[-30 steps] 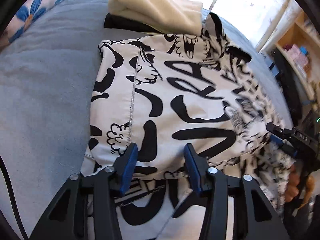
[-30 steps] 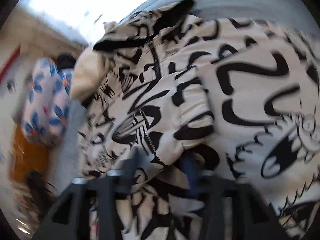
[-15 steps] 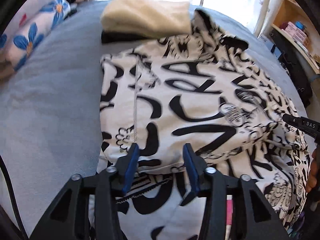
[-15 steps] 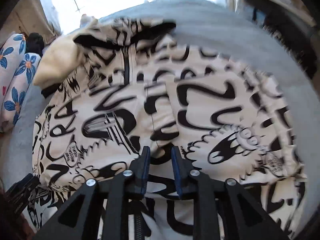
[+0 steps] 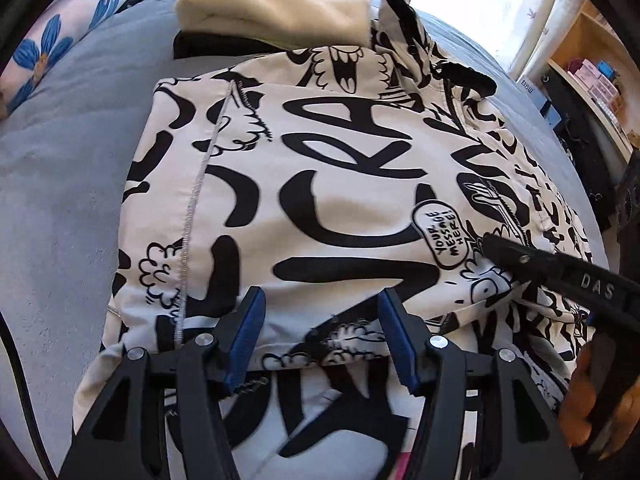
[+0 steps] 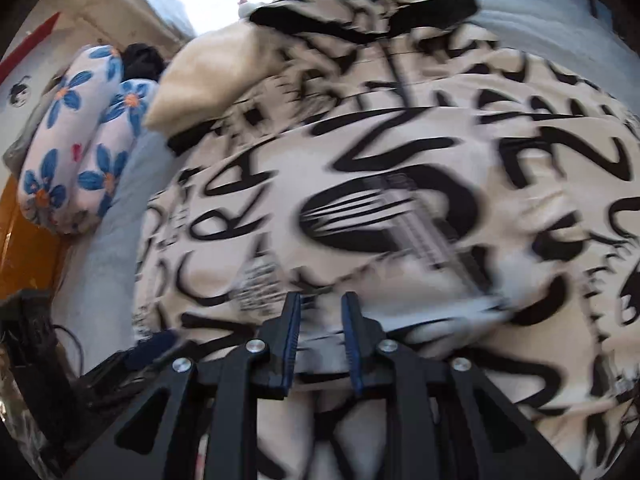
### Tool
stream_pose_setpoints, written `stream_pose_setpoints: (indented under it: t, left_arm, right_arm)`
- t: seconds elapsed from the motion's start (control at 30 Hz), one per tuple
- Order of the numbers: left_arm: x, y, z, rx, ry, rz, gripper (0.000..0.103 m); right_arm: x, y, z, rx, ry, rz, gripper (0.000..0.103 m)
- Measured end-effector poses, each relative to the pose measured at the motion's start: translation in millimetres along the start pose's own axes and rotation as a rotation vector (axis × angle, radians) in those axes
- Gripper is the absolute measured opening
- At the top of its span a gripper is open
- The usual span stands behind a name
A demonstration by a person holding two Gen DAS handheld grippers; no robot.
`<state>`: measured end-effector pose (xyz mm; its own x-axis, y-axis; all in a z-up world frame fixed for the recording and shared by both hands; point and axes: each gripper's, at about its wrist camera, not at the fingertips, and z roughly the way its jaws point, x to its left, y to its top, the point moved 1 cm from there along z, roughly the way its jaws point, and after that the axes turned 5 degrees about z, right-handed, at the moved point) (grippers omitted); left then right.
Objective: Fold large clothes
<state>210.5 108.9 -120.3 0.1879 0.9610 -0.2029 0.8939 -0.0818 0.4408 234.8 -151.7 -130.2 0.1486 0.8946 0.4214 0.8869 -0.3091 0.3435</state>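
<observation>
Jacket (image 5: 320, 184) lies on the grey bed (image 5: 72, 168), a flap now folded over its body. Left tongs (image 5: 320, 320) are opening, wider than a moment ago, empty, hovering at the fold's near edge: the flap looks released. Right tongs (image 6: 320, 320) have a narrow gap and are closing, with blurred cloth behind; grip uncertain. Jacket: smooth white fabric, bold black graffiti print, grey overlock seam. Beyond it, a fluffy cream bundle (image 5: 276, 4).

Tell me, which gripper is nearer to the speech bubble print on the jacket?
Right. The right gripper has its tip beside the speech bubble; the left gripper is at the jacket's near fold, apart.
</observation>
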Motion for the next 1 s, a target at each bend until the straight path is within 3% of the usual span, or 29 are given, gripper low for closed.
stream_pose_setpoints:
  t: [0.13,0.27,0.4,0.47,0.67,0.87,1.0]
  left_arm:
    - [11.0,1.7,-2.0,-0.007,0.001,-0.011,0.057]
    - [18.3,3.5,-1.4,-0.005,-0.019,-0.032,0.057]
    - [11.9,4.5,2.1,0.001,0.004,-0.011,0.062]
    - [8.1,3.7,2.5,0.006,0.004,0.001,0.072]
    - [-1.1,3.6,5.3,0.019,0.033,0.043,0.078]
    - [0.7,3.4,3.4,0.016,-0.019,0.044,0.087]
    - [3.8,4.0,4.7,0.022,-0.042,0.035,0.087]
  right_arm:
    - [-40.7,11.6,-20.9,-0.095,-0.159,0.05,0.019]
    - [-62.3,13.6,-32.7,-0.081,-0.097,0.094,0.018]
    - [-52.4,6.7,-31.8,-0.088,-0.15,0.043,0.021]
    - [-49.0,5.9,-29.8,-0.084,-0.169,0.041,0.022]
    - [-52.2,6.3,-23.3,-0.077,-0.151,0.069,0.022]
    - [-51.3,3.3,-20.2,-0.074,-0.163,0.058,0.022]
    - [-47.5,0.4,-16.5,-0.077,-0.187,0.033,0.024]
